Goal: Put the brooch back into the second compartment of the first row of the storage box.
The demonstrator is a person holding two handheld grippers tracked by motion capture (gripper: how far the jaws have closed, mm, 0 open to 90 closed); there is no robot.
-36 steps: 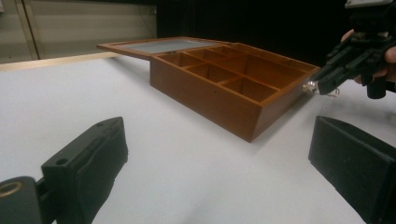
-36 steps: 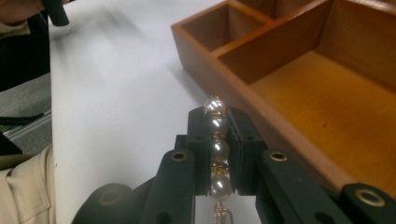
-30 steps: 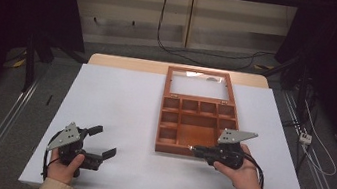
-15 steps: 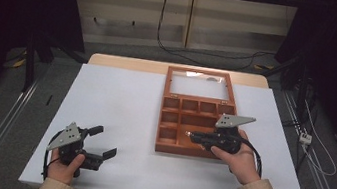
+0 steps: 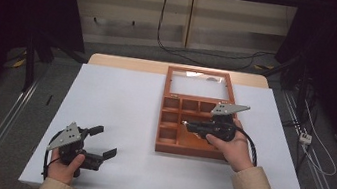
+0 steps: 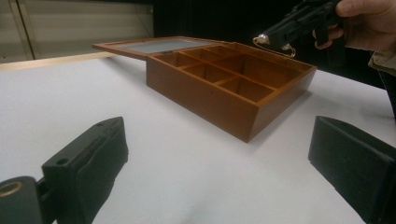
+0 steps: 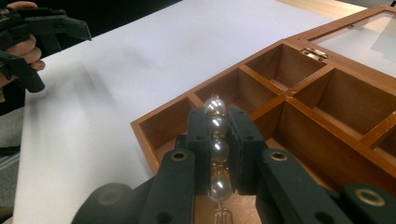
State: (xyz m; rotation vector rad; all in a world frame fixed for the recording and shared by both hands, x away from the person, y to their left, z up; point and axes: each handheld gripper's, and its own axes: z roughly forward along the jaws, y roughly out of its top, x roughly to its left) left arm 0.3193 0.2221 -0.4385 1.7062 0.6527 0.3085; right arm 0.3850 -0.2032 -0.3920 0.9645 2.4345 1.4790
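Right tool (image 7: 215, 154) pinches a pearl pin (image 7: 216, 149) above the open wooden box (image 5: 163, 147) — for its compartments; left tool (image 5: 98, 148) rests wide on the worktop (image 5: 120, 102).

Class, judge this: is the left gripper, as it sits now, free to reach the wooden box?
Probably yes: the left gripper is open, and bare white table lies between it and the wooden box.

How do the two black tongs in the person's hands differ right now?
The left tongs stand wide open and hold nothing, while the right tongs are shut on a row of pearl beads. The left tongs sit low over the white table; the right tongs hover over the open wooden box. Both are black, hand-held, with a grey plate on top.
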